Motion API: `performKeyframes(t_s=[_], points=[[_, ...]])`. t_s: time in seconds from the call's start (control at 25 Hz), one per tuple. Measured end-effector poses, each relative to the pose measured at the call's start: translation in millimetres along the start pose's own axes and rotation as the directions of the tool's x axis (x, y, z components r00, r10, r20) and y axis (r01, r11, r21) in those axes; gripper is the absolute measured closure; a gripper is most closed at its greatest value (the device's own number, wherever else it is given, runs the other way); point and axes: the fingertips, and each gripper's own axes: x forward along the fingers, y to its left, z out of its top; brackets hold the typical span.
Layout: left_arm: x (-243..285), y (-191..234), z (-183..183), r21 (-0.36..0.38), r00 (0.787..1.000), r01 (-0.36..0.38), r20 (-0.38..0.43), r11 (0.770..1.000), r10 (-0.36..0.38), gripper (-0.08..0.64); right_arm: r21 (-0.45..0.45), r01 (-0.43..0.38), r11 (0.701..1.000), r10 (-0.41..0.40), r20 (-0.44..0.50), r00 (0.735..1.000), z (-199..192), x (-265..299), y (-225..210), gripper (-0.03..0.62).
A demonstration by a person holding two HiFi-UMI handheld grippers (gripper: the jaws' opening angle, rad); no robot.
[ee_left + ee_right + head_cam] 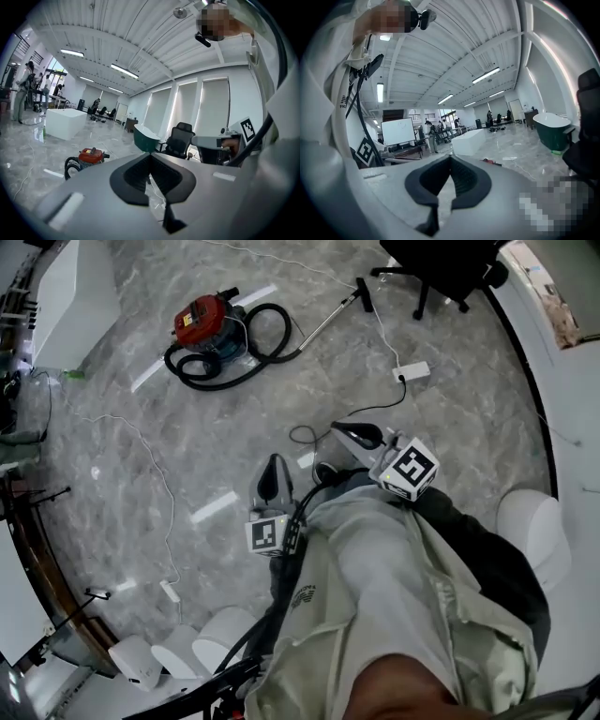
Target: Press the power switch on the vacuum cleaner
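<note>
Close against the person's shirt (375, 587), the left gripper (274, 468) and the right gripper (349, 432) are both clenched on nothing (in each gripper view the dark pads (133, 178) meet at the tip). Farther out on the grey floor (234, 427), near 1 o'clock, lies a white power strip (412, 371). Well beyond, toward 11 o'clock, the red-topped vacuum cleaner (202, 322) sits within its coiled black hose (225, 381); a red speck in the right gripper view is possibly that same machine.
</note>
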Motion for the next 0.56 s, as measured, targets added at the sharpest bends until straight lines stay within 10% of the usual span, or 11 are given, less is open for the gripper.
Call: performKeyframes(t_s=[0.56], points=[[18.4,-24.7,-5.2,-0.027,0.994,0.101,-0.03,0.994,-0.102,0.56,0.007,0.051,0.999,-0.051,-0.018,0.999,-1.7,-16.9,-4.6,0.592]])
